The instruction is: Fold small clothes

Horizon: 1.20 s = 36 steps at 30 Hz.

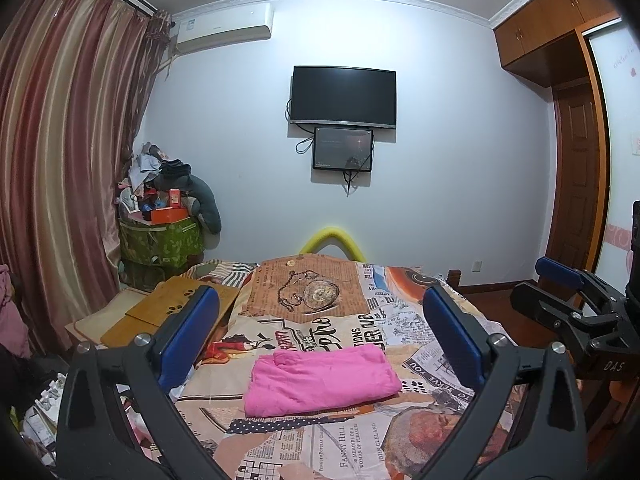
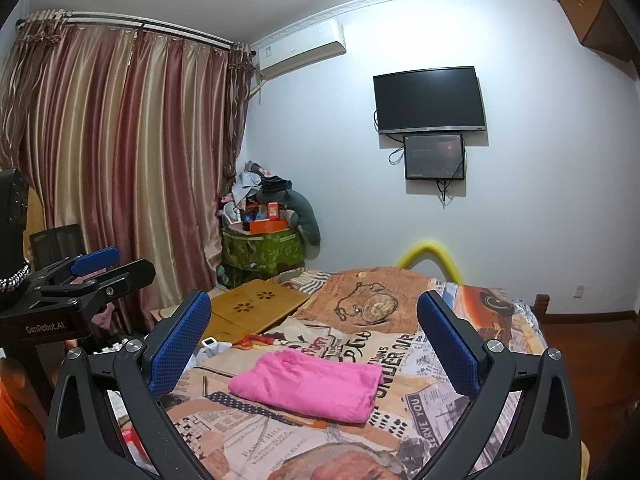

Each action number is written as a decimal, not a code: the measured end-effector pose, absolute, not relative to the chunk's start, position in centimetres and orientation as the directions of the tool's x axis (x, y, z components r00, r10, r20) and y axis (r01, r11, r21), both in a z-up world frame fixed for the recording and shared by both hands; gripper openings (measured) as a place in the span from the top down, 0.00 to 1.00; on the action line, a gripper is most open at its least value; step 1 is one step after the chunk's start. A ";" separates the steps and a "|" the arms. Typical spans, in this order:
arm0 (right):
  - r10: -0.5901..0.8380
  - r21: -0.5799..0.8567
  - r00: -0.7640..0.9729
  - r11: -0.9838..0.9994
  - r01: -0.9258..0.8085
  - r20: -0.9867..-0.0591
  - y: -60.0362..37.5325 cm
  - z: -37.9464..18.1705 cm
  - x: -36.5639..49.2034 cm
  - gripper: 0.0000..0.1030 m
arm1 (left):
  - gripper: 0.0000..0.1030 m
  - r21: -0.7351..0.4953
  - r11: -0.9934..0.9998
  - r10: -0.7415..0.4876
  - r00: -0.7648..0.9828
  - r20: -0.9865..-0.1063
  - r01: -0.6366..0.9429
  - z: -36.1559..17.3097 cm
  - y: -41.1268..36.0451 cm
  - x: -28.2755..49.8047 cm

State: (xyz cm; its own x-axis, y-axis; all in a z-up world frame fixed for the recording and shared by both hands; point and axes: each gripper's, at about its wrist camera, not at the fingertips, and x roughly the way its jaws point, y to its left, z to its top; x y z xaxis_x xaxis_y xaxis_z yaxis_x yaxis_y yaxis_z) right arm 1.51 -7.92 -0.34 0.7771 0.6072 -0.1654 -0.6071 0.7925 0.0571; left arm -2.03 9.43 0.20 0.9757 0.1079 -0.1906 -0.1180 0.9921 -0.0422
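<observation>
Two hand-held grippers are raised side by side over the near end of a bed. The left hand-held gripper [image 1: 318,334] has its blue-padded fingers spread wide with nothing between them. The right hand-held gripper [image 2: 314,340] is spread just as wide and also grips nothing.

Ahead of both, lying free on the bed [image 1: 404,436], is a pink garment [image 1: 322,380] folded into a neat rectangle. The bed's cover is a busy collage of newspaper print, a pocket watch and a face.

At the bed's left edge a wooden lap tray [image 2: 256,308] with flower-shaped cutouts lies flat, and a small white device [image 2: 211,345] sits just near of it. A bent yellow foam tube [image 1: 332,240] rises behind the far end of the bed.

In the far left corner, a green leaf-patterned fabric bin [image 1: 162,242] is heaped above its rim with orange boxes [image 1: 168,210], loose clothes and a grey pillow. Striped pink and gold curtains [image 2: 120,168] cover the left wall. On the white far wall hang a dark television [image 1: 344,96], a smaller screen [image 1: 343,150] just below it, and an air conditioner [image 1: 224,26] high up. A wooden wardrobe [image 1: 556,20] fills the right side.
</observation>
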 end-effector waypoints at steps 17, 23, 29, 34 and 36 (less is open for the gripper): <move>0.602 0.062 0.780 0.797 -0.601 -0.170 -8.1 -0.3 1.4 0.01 | 0.00 -0.046 0.993 0.100 0.975 -0.198 -0.111 0.0 9.0 -1.7; 0.598 0.072 0.782 0.800 -0.596 -0.174 -8.3 -0.2 1.5 0.01 | 0.00 -0.049 0.994 0.091 0.975 -0.203 -0.103 0.0 8.9 -1.6; 0.597 0.080 0.782 0.801 -0.594 -0.176 -8.4 -0.2 1.5 0.01 | 0.00 -0.062 0.993 0.082 0.975 -0.209 -0.096 0.0 9.0 -1.4; 0.595 0.083 0.784 0.803 -0.590 -0.178 -8.5 -0.3 1.4 0.01 | 0.00 -0.065 0.993 0.077 0.973 -0.218 -0.094 0.0 9.2 -1.2; 0.594 0.083 0.785 0.804 -0.589 -0.177 -8.5 -0.2 1.4 0.01 | 0.00 -0.062 0.994 0.075 0.973 -0.218 -0.091 -0.1 8.9 -1.2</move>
